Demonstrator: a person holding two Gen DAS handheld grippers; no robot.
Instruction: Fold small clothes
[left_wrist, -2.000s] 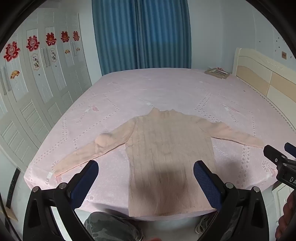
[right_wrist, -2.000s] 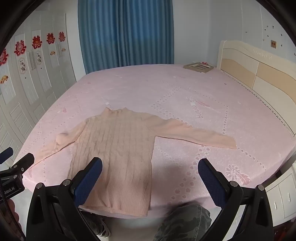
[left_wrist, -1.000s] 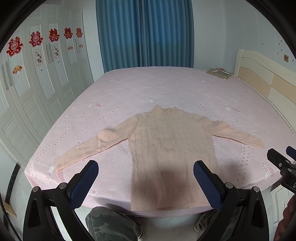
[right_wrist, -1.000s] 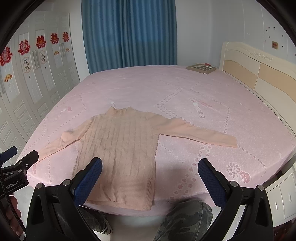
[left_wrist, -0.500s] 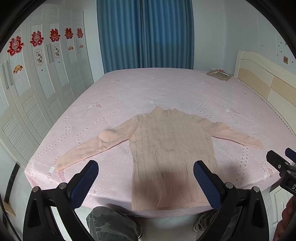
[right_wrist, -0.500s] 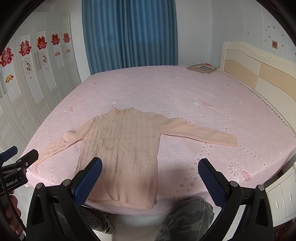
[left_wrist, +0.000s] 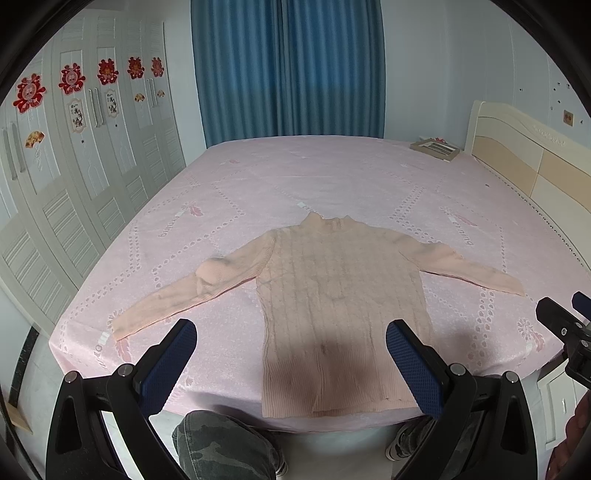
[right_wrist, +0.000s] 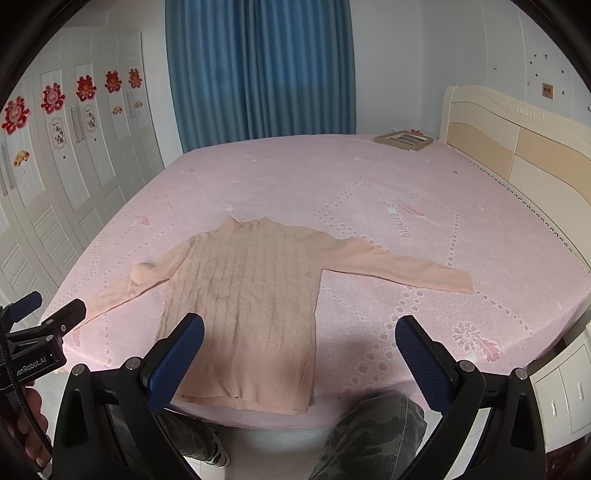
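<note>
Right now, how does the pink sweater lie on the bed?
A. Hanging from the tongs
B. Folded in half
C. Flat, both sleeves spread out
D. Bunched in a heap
C: the sweater lies flat on the bed, one sleeve out to each side, untouched.

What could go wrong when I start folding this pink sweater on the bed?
The sweater's hem lies right at the bed's near edge, so a tug toward you could slide it off. The sleeve on the wardrobe side has a raised bump, which may fold into a crease unless smoothed first. Both the left hand-held gripper and the right hand-held gripper are open and off the fabric, and thin knit may slip from a shallow pinch.
</note>
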